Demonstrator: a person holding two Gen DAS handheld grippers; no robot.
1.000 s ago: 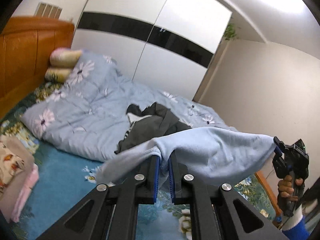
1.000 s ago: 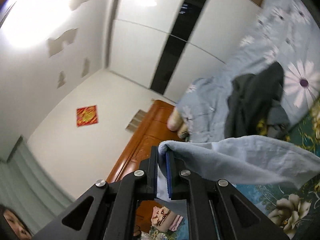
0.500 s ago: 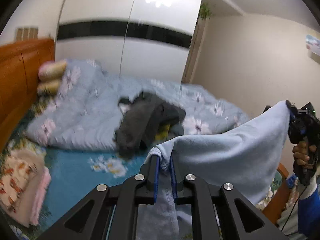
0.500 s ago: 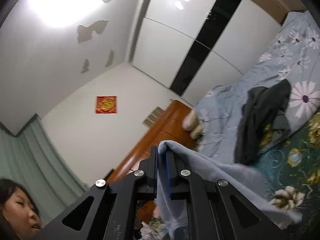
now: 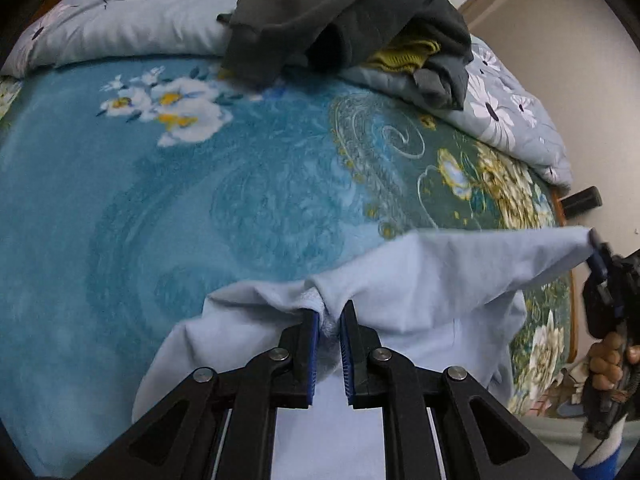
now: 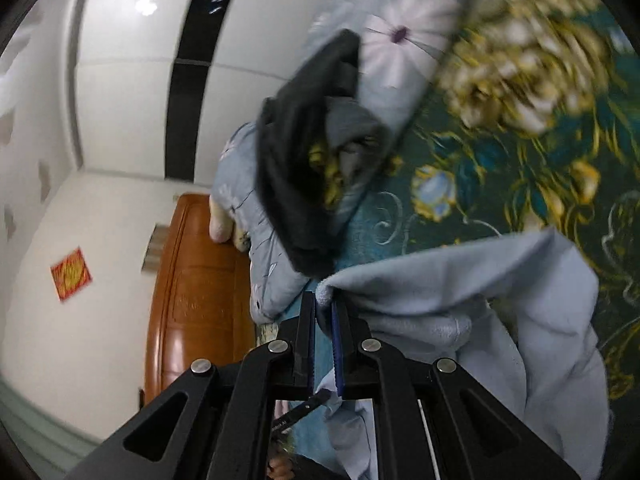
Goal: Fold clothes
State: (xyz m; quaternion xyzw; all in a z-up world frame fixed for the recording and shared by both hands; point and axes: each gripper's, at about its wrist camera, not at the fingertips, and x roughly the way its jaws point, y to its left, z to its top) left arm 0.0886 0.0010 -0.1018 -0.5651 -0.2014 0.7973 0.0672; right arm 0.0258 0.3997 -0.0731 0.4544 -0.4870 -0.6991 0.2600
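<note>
A light blue garment [image 5: 432, 280] hangs stretched between my two grippers over the blue floral bedspread [image 5: 200, 200]. My left gripper [image 5: 328, 322] is shut on a bunched edge of it. In the left wrist view the right gripper [image 5: 600, 258] pinches the far corner at the right, with a hand below it. In the right wrist view my right gripper [image 6: 323, 308] is shut on the light blue garment [image 6: 460, 292], which drapes down to the right. A pile of dark grey and yellow clothes [image 5: 348, 16] lies at the far side of the bed.
A pale blue flowered quilt [image 5: 120, 12] lies bunched along the far side under the clothes pile. The wooden headboard [image 6: 192, 280] and a white wardrobe with a black band [image 6: 132, 80] show in the right wrist view. The bed's wooden edge [image 5: 560, 208] runs at the right.
Both grippers have swung down from facing the room to facing the bedspread, carrying the light blue garment low over the bed. Both stay shut on it.
</note>
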